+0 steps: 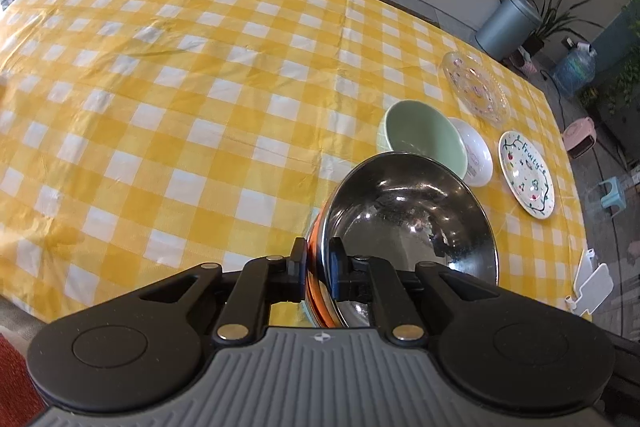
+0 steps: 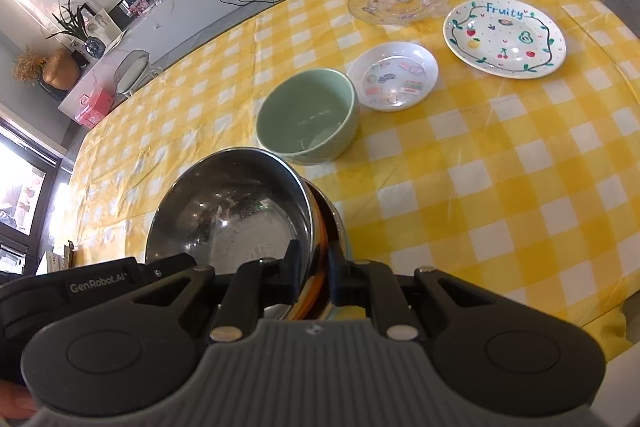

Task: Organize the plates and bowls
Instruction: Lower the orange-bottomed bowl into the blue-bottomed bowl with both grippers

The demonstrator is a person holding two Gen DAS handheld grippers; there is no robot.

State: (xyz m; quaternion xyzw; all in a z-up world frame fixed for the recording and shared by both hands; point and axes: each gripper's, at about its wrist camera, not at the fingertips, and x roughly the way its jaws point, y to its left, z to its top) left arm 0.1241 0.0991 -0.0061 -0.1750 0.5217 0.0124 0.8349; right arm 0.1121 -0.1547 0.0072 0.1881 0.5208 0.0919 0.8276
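Across the table (image 1: 180, 75), under its yellow-and-white checked cloth, we see the dishes gathered toward one side. Nearest us is the steel bowl (image 1: 412, 219), the largest piece, nested in an orange-rimmed one; it is tilted, its mouth facing up and toward the green bowl, and round as it is, it shows no long axis. We hold it from both sides: the left tool (image 1: 318, 267) is clenched on its rim, one pad inside and one outside, and the right tool (image 2: 314, 273) grips the opposite rim the same way. Beyond it the fruit-painted plate (image 2: 505, 39) lies flat, its word "Fruity" on the far edge in the right wrist view. Beside that plate sits the clear glass plate (image 2: 399, 2), flat too. The green bowl (image 2: 308, 115) stands upright just past the steel bowl, and the small white dish (image 2: 393, 76) lies just beside it.
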